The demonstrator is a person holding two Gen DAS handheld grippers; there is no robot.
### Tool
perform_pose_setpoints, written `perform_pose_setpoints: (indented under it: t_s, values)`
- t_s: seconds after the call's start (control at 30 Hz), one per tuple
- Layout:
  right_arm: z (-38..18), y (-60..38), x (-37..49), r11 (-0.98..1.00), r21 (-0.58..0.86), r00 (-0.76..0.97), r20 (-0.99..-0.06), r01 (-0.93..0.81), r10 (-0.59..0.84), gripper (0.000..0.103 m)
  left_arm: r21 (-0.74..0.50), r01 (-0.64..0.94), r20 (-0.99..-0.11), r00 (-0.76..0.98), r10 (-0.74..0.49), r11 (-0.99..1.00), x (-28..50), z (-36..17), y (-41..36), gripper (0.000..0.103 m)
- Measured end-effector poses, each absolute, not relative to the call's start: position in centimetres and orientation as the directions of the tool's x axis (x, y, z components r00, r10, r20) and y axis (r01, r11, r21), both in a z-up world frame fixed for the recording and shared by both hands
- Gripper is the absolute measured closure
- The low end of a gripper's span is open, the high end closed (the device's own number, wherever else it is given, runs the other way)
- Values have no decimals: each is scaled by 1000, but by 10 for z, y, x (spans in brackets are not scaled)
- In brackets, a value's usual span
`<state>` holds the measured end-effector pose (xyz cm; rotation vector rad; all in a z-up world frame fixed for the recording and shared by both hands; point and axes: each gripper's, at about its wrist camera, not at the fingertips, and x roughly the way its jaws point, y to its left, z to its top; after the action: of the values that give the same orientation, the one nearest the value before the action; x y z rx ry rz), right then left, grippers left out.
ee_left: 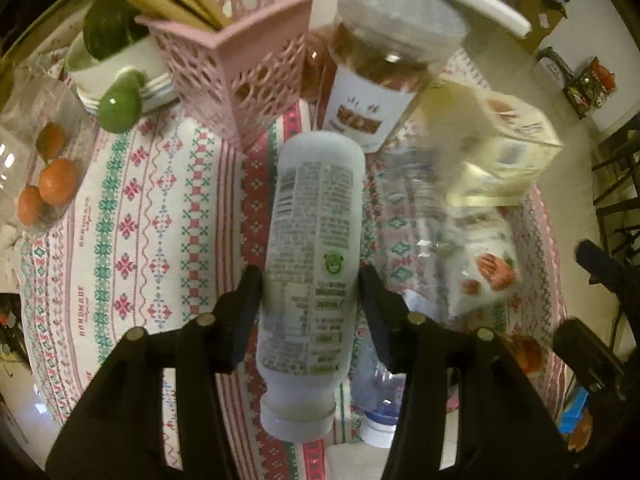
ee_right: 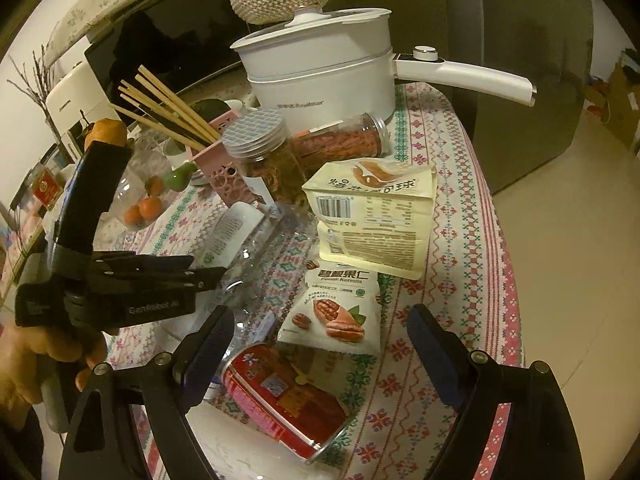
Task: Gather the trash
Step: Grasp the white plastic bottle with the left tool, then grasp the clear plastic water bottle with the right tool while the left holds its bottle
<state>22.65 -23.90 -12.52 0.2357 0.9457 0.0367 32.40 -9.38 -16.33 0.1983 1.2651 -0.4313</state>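
A white plastic bottle [ee_left: 312, 240] lies on the patterned tablecloth [ee_left: 160, 208], cap towards me. My left gripper [ee_left: 310, 272] straddles its lower half, one finger close along each side, and I see no squeeze on it. The right wrist view shows the same bottle [ee_right: 230, 232] under the left gripper [ee_right: 216, 274]. Beside it lies a crushed clear bottle [ee_left: 408, 208] with a blue cap. My right gripper [ee_right: 320, 314] stands wide open above a red can [ee_right: 280, 396] lying on its side and a pecan packet [ee_right: 336, 308], touching neither. A yellow snack bag [ee_right: 376, 216] lies further back.
A pink basket [ee_left: 240, 72] with chopsticks, a lidded snack jar [ee_left: 384, 60] and a white pot [ee_right: 320, 72] crowd the back of the table. Oranges [ee_left: 56, 184] sit in a clear container at left. The table's edge [ee_right: 504, 280] drops to the floor at right.
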Motion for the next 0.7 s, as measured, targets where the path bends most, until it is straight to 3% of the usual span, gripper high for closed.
perform_pose_setpoints:
  t_s: [0.23,0.47,0.7]
  values:
    - [-121,-241,227,973,213,564,-816,89,127,14,-127,377,-939,252,-234,917,322,-168,-85,52]
    - [-121,-228,240,979,195,529,-838,60,134,14,-119,373,-896,358,-262,920,292,-137,-40,52]
    - [-140,-209,271,946,314,464,-852,81,243,20,-149,348,-860,416,-295,926,267,-104,-4,52]
